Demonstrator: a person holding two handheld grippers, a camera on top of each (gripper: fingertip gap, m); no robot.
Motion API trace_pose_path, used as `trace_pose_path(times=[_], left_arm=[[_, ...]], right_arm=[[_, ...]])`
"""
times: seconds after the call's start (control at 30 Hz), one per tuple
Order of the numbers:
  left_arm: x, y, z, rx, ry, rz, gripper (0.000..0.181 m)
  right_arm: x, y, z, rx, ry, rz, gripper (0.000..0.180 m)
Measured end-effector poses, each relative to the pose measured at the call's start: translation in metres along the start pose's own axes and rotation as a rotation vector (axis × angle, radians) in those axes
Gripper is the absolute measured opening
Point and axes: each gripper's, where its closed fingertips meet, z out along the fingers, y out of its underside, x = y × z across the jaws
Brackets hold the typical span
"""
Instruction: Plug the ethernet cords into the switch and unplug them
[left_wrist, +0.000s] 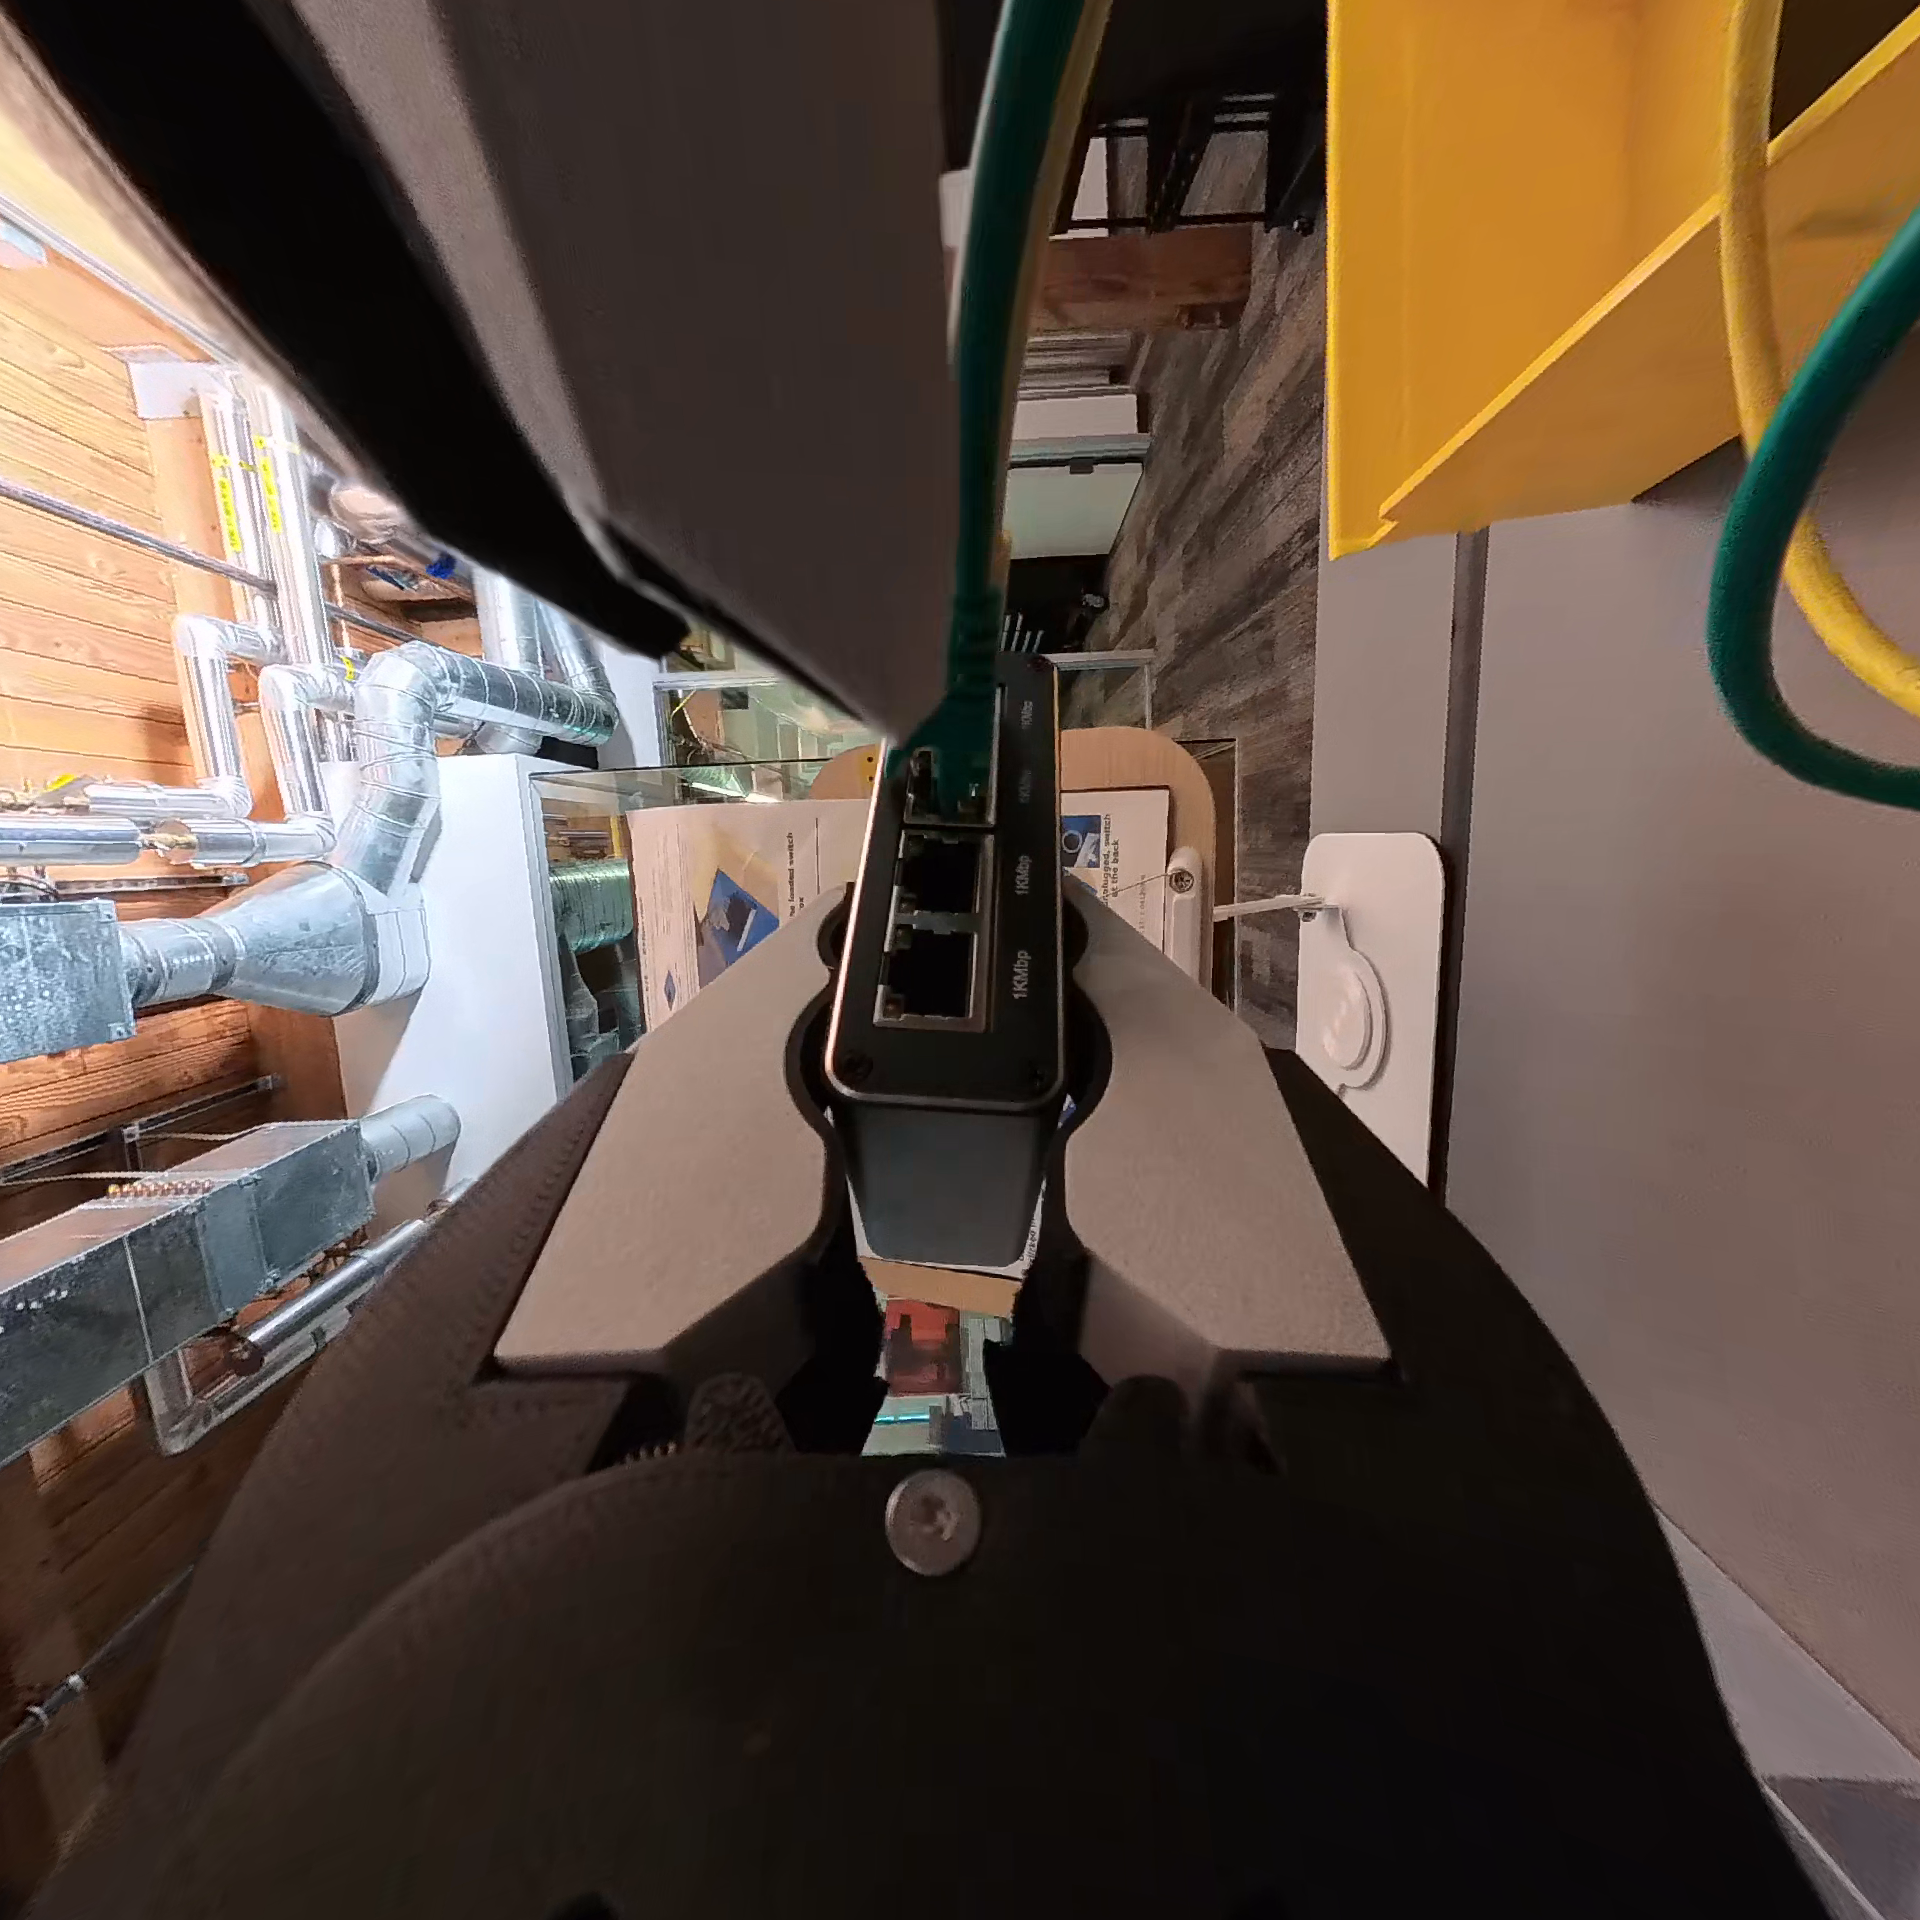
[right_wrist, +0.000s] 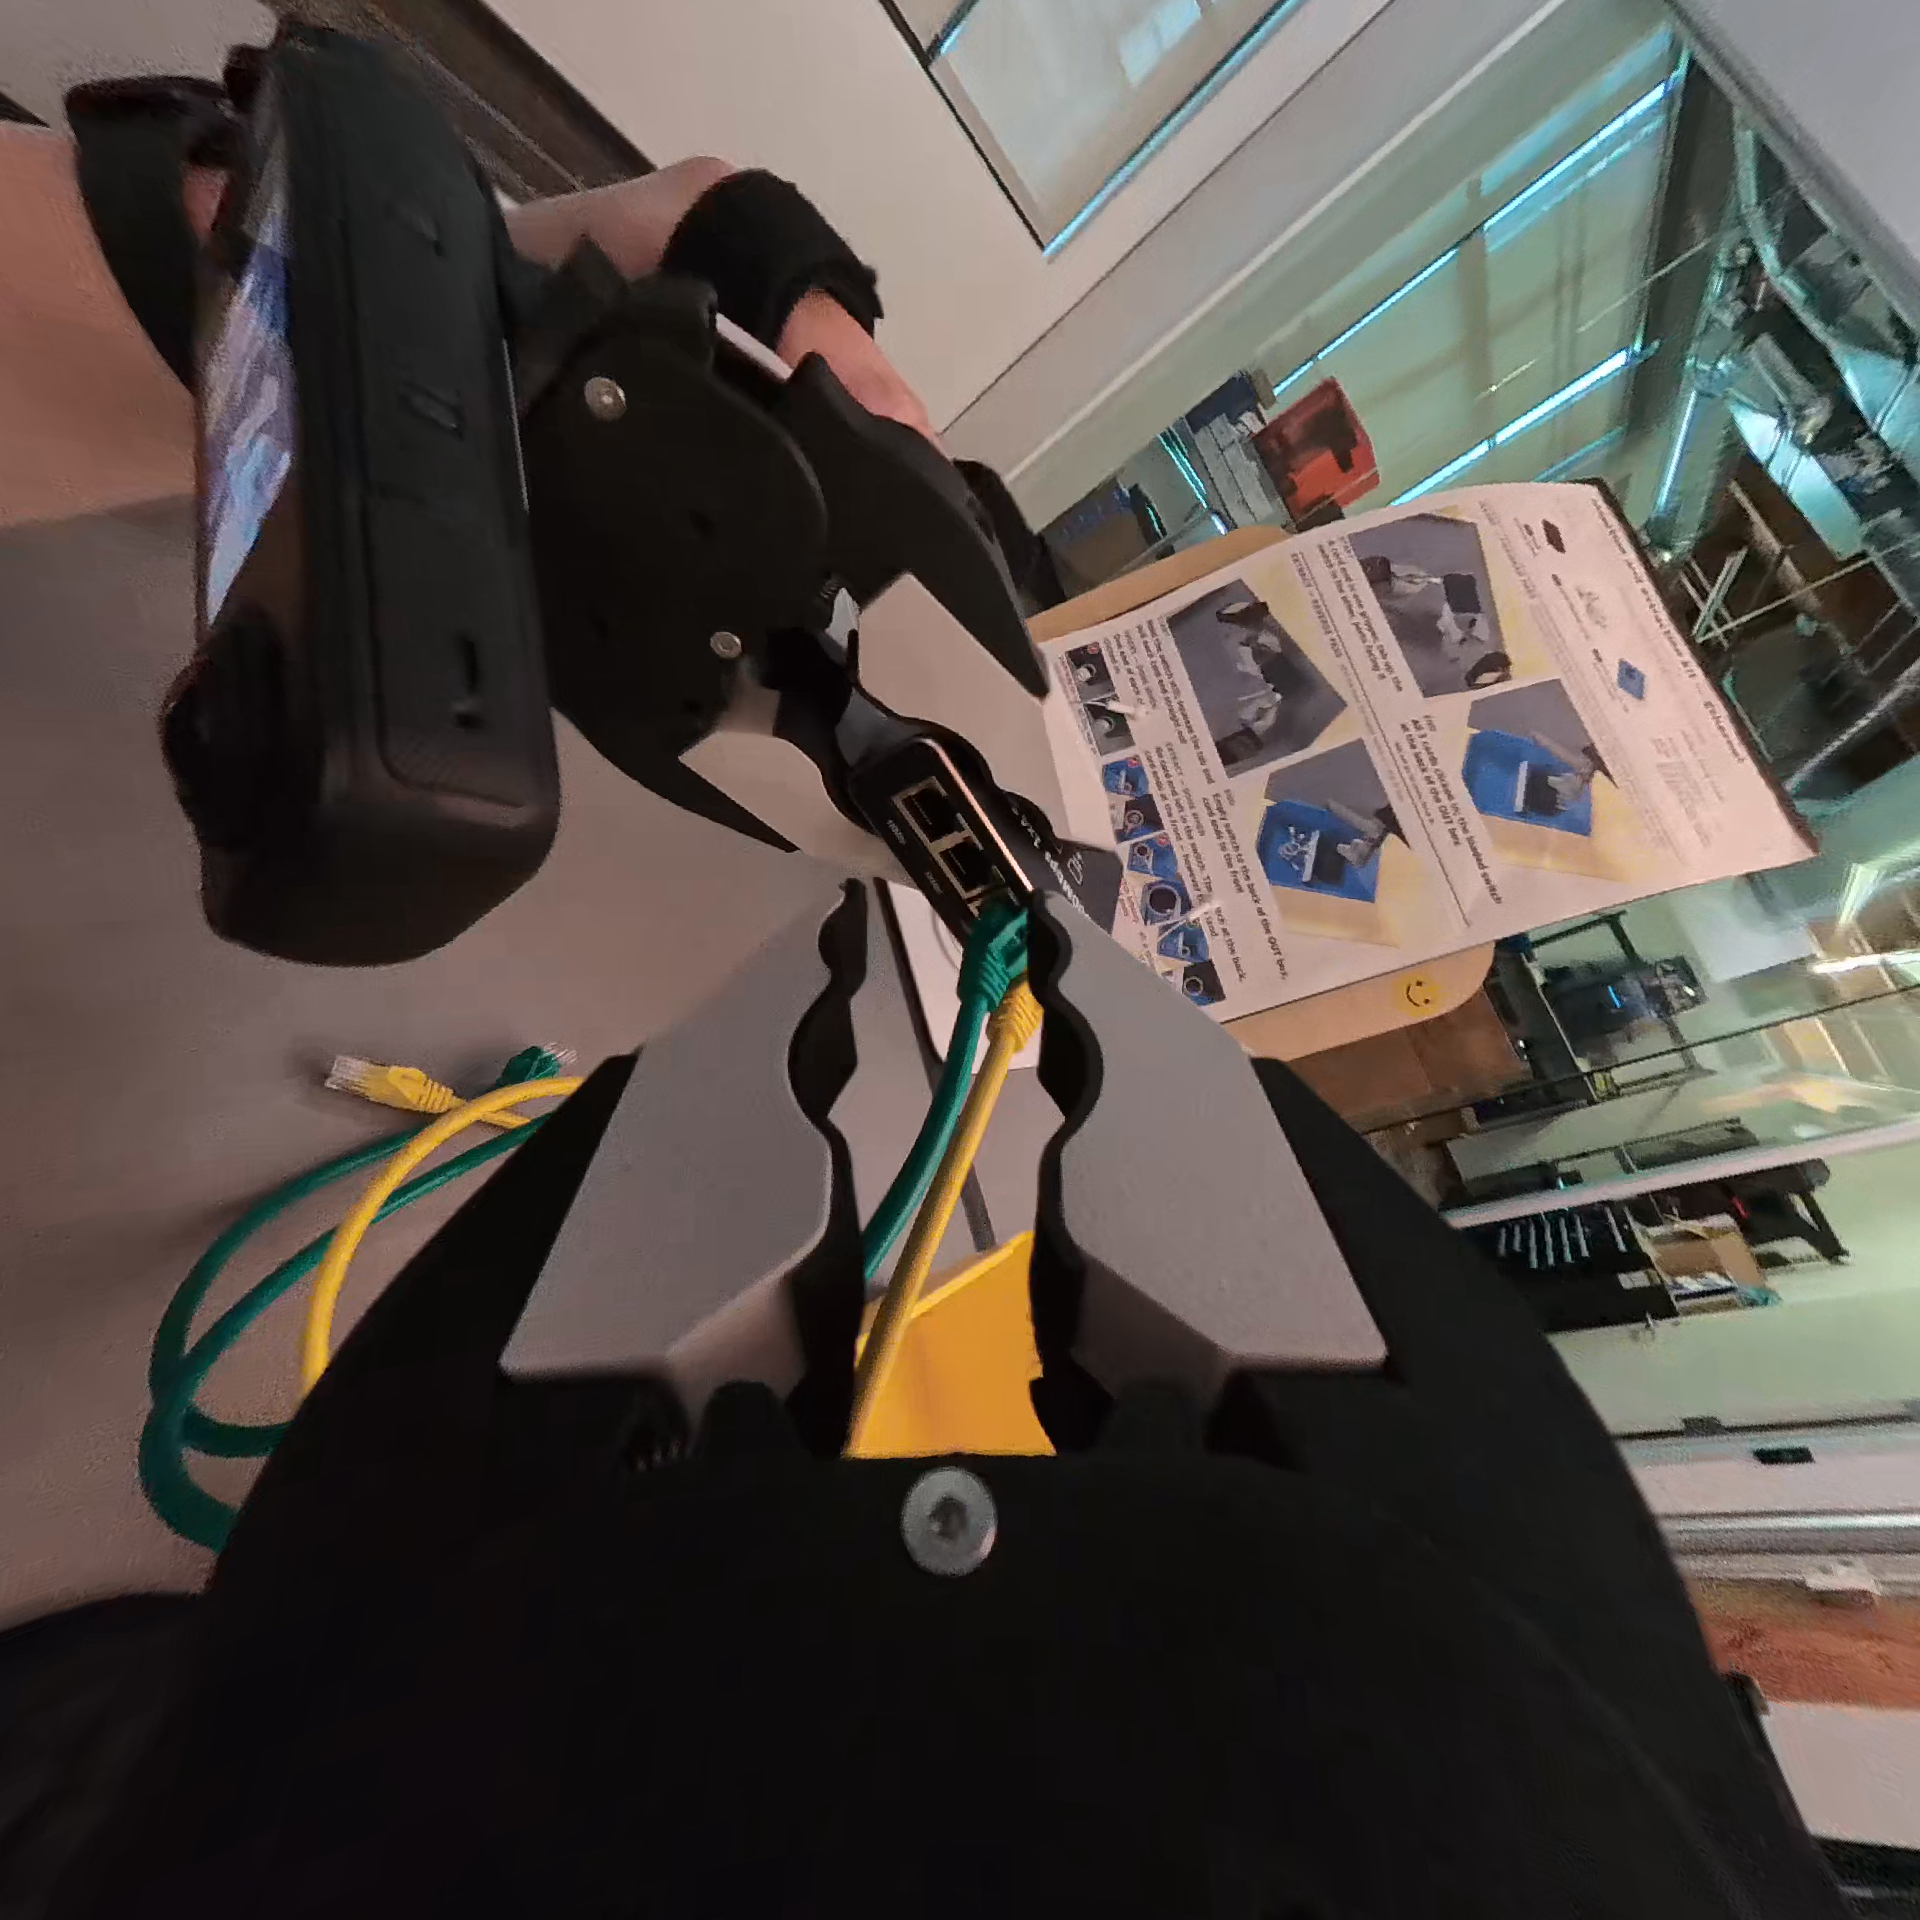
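My left gripper (left_wrist: 956, 935) is shut on the black ethernet switch (left_wrist: 935, 1132) and holds it in the air, ports facing the right gripper. The green cord's plug (left_wrist: 961, 717) sits in the farthest port; two nearer ports are empty. In the right wrist view, my right gripper (right_wrist: 940, 904) is open around that green plug (right_wrist: 997, 951) at the switch (right_wrist: 951, 821). The plug is near the right finger (right_wrist: 1132, 1143). A yellow cord's plug (right_wrist: 1016, 1013) hangs just behind it, not seated in a port. The left gripper (right_wrist: 831, 727) shows there too.
The cords' other ends, a yellow plug (right_wrist: 374, 1083) and a green plug (right_wrist: 535, 1060), lie on the grey table (right_wrist: 644, 935). A yellow bin (right_wrist: 956, 1361) is under the right gripper. An instruction sheet on a wooden board (right_wrist: 1403, 748) stands behind the switch. A gloved hand (right_wrist: 790, 270) holds the left gripper. My hands' fingertips stand some 8 centimetres from each other.
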Motion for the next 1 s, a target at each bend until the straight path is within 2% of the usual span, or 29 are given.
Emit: trace_pose_path(times=[0.37, 0.47, 1.0], left_arm=[[0.01, -0.016, 0.001, 0.01, 0.03, 0.04, 0.034], [0.01, -0.014, 0.002, 0.007, 0.037, 0.032, 0.033], [0.01, -0.017, -0.002, 0.021, 0.056, 0.005, 0.033]], right_arm=[[-0.001, 0.037, 0.022, -0.257, 0.078, -0.148, 0.026], [0.0, 0.037, 0.022, -0.256, 0.098, -0.194, 0.021], [0.004, 0.038, 0.025, -0.272, 0.165, -0.33, 0.018]])
